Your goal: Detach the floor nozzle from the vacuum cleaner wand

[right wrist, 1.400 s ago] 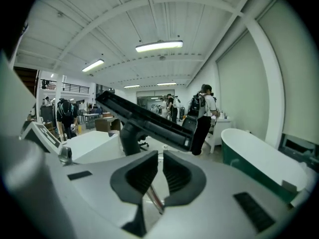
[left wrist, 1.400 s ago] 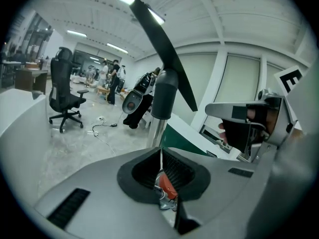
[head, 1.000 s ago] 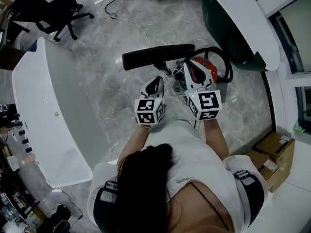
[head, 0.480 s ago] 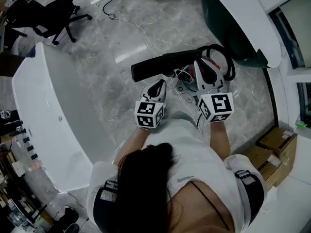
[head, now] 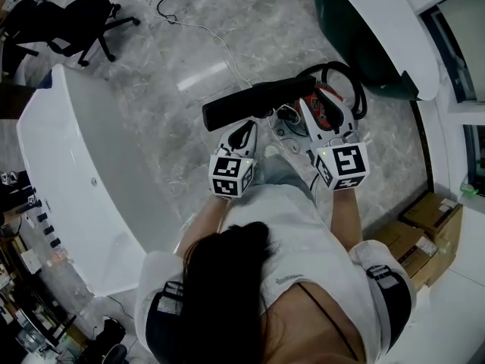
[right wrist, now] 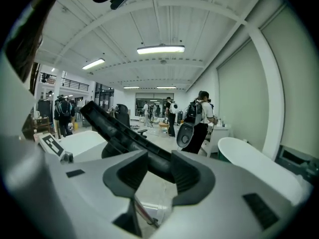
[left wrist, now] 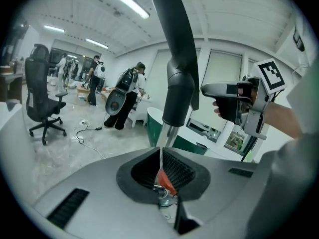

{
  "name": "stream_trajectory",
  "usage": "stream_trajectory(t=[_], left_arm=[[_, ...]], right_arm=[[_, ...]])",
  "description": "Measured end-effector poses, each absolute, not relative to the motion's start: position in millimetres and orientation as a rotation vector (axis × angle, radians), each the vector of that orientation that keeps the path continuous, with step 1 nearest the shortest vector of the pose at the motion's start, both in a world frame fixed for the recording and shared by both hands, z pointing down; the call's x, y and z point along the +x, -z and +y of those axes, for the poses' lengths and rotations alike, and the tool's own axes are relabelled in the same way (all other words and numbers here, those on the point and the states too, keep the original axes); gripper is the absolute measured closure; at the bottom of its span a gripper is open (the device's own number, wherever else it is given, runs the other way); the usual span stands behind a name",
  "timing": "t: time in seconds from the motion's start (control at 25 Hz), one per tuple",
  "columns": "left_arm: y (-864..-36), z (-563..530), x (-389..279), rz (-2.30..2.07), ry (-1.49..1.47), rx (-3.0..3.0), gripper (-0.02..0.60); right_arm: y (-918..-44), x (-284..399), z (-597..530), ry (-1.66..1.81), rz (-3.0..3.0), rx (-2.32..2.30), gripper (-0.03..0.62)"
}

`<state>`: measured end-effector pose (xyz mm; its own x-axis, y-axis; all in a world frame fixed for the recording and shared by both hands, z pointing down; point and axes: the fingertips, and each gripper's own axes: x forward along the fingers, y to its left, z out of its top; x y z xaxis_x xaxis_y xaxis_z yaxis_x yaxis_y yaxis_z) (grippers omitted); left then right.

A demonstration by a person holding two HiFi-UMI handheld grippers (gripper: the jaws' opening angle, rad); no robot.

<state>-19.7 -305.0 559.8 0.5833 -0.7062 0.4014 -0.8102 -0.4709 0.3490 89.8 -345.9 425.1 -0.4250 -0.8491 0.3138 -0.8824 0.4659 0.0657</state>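
Location type: large open indoor hall used as a test or demonstration space, not a home. Identifying features:
- Bathroom fixtures standing loose on a grey marble-pattern floor (head: 167, 105): a white freestanding bathtub (head: 68, 150) and a second tub with a green outer wall (head: 379, 21)
- Office chair (head: 72, 17) on castors, well apart from the tubs
- Loose cable (left wrist: 85, 142) lying across the floor
- Cardboard boxes (head: 428, 233) stacked by the wall
- High white beamed ceiling with strip lights (right wrist: 160, 49)
- Several people (right wrist: 202, 113) standing in the background, carrying bulky equipment on their backs
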Motion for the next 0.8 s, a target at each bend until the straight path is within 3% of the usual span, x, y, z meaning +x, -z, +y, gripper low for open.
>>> stream_trajectory(t=[0.36, 0.8], left_arm=[[-562.4, -308.3, -25.5, -1.343, -0.273, 2.206, 0.566], [-561.8, -305.2, -20.6, -1.417, -0.260, 2.162, 0.566]], right_arm=[[-439.2, 89.1, -340.9, 0.064, -2.343, 1.094, 0.347], [-455.9, 84.0, -343.8, 0.282, -2.201, 0.823, 0.297]])
